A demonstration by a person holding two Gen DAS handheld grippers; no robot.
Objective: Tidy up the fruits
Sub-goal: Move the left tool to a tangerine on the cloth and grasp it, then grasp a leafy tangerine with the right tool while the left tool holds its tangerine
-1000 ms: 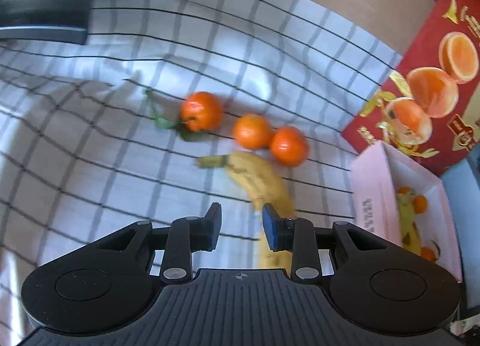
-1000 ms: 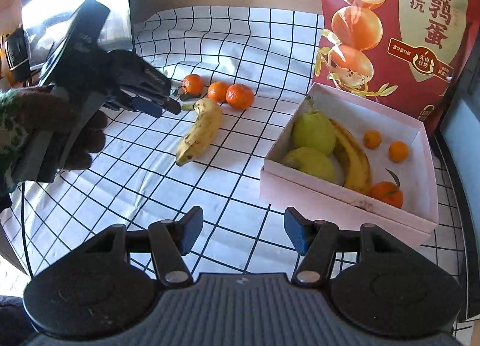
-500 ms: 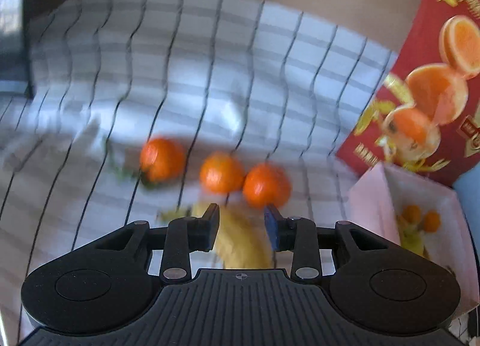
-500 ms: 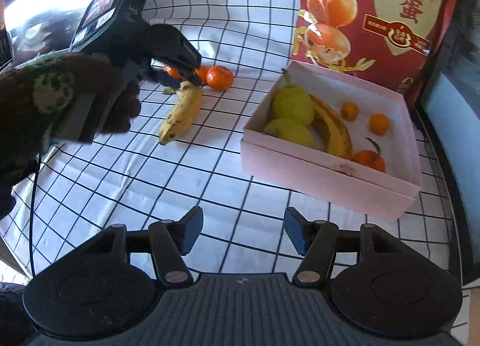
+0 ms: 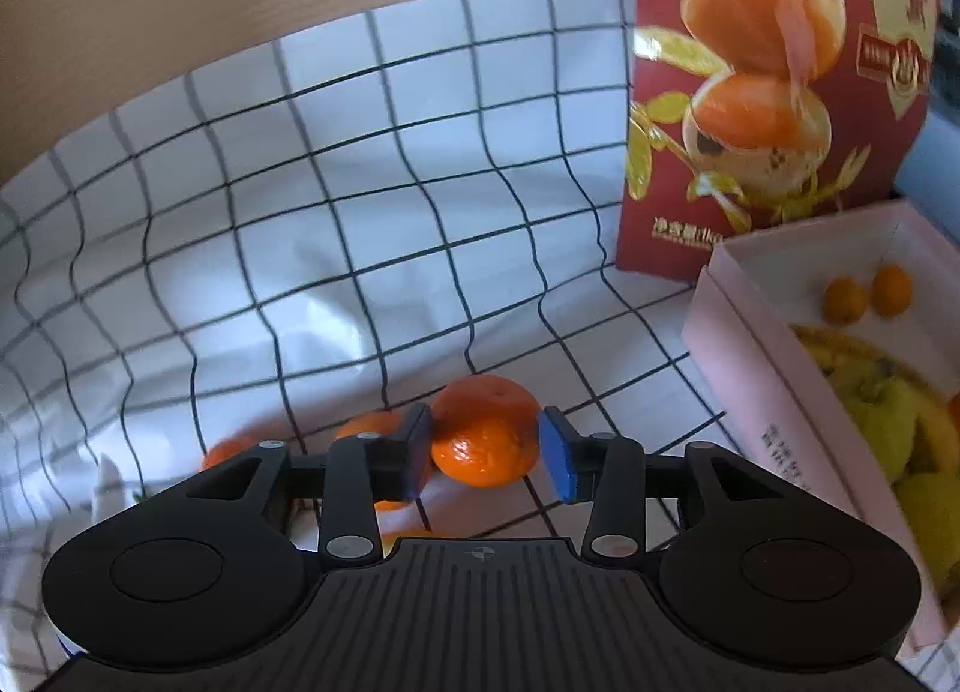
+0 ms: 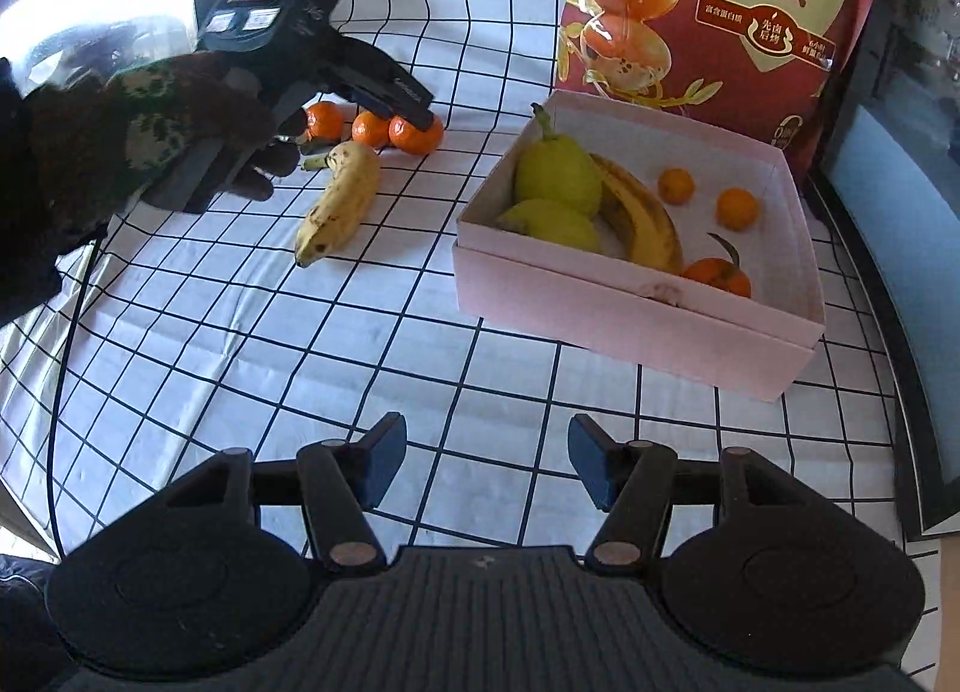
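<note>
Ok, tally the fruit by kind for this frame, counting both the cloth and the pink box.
Mandarins: 4, three on the cloth, one in the pink box at
Small orange fruits: 2
Bananas: 2
Pears: 2
Total: 10

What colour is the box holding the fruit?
Pale pink, white inside; the box shows best in the right wrist view.
</note>
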